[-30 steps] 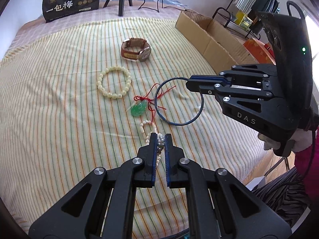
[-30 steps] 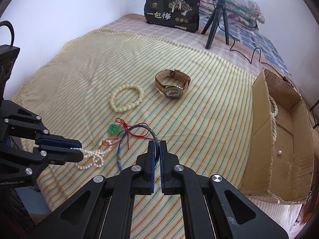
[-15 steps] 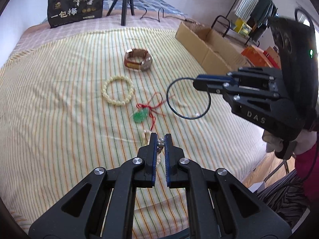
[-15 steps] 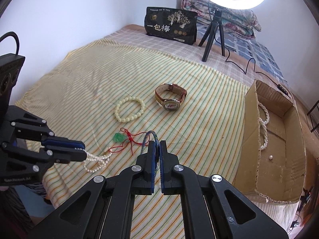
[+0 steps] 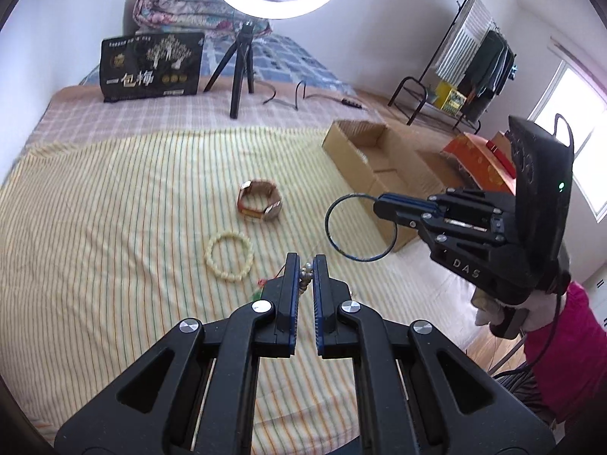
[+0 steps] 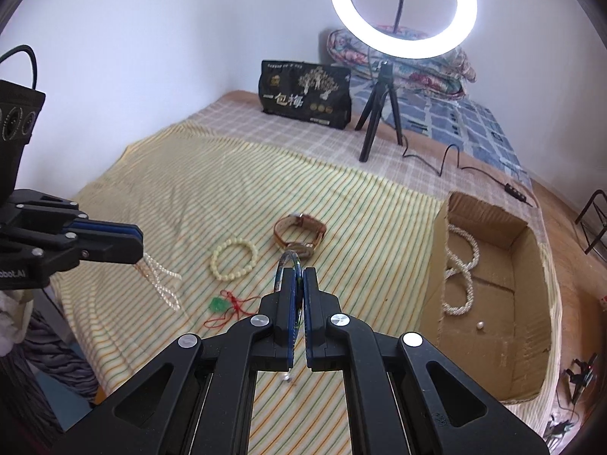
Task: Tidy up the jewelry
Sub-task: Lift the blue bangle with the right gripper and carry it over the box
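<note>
1. Jewelry is being sorted from a striped yellow bedsheet (image 6: 235,189) into an open brown cardboard box (image 6: 531,345), which sits at the sheet's right edge and already holds a white pearl rope (image 6: 461,269).
2. A thin dark blue bangle (image 5: 360,227) is clamped by its rim between the nearly closed jaws of the right gripper (image 6: 299,276) and is carried in the air, clear of the sheet.
3. A white pearl strand (image 6: 161,276) is pinched in the narrow jaws of the left gripper (image 5: 305,265); its loose loops hang down, seemingly just clear of the cloth.
4. Left on the sheet are a cream beaded bracelet (image 6: 232,263), a brown leather-strap watch (image 6: 299,237) and a green pendant on red cord (image 6: 220,305).
5. For a clean carry, both grips are best kept firm and both pieces lifted high enough that the hanging pearls do not snag the red cord.
6. The bangle is best brought over the box wall and lowered inside before release, so that it does not roll out.
7. The strand is best lowered slowly, so its loops coil beside the pearl rope rather than catching the cardboard rim.
</note>
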